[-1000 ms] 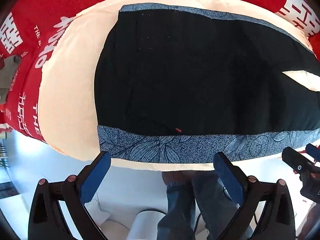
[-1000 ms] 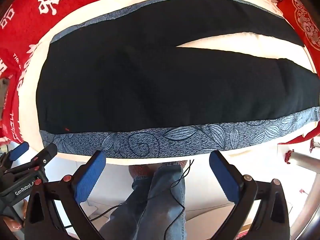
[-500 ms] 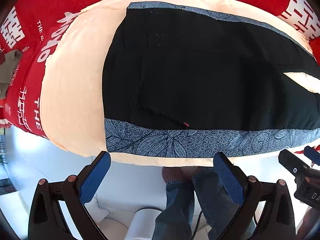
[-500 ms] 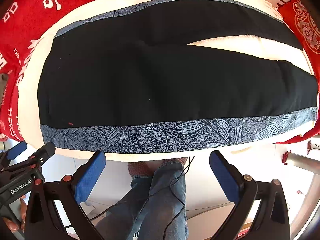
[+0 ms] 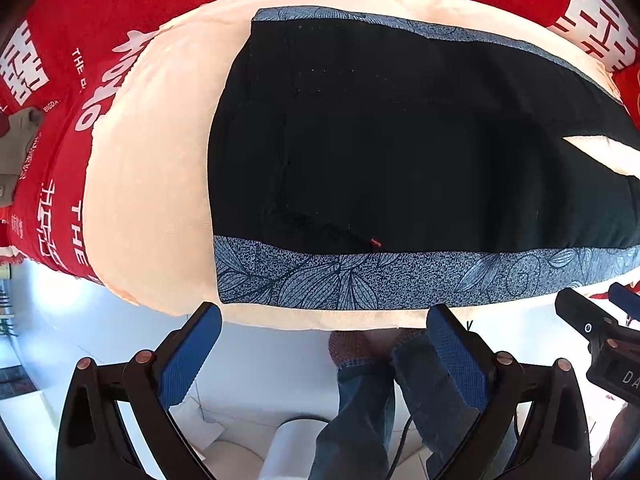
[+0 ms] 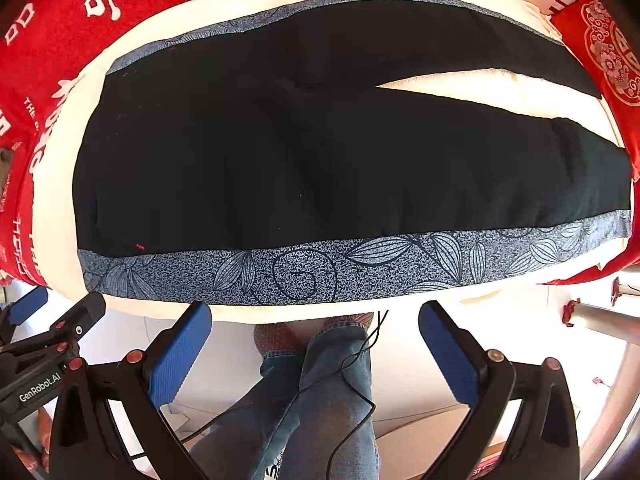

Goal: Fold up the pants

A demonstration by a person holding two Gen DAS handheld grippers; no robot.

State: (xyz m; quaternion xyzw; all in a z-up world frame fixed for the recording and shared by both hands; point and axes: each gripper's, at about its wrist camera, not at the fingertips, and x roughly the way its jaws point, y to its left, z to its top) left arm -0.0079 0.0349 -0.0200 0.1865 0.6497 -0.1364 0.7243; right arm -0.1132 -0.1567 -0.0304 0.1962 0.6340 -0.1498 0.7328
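Black pants [image 5: 400, 152] [image 6: 320, 160] with a blue leaf-patterned side stripe [image 5: 380, 280] [image 6: 340, 268] lie flat on a cream cloth [image 5: 148, 184] [image 6: 52, 200], waistband to the left, legs spread to the right with a gap between them. My left gripper [image 5: 324, 320] hovers open just off the near edge, below the waist end. Open too, my right gripper [image 6: 316, 316] hangs below the middle of the near leg. Neither touches the fabric. Each gripper shows at the edge of the other's view.
A red cloth with white characters [image 5: 100, 12] [image 6: 80, 8] lies under the cream cloth. The person's jeans-clad legs [image 6: 320, 392] and a dangling black cable [image 6: 360, 356] are below the table edge. A metal bar [image 6: 600, 316] stands at right, over white floor.
Both views have slid a little: the pants sit lower and further right in the left wrist view, and closer to the fingertips in the right wrist view. Both grippers stay open.
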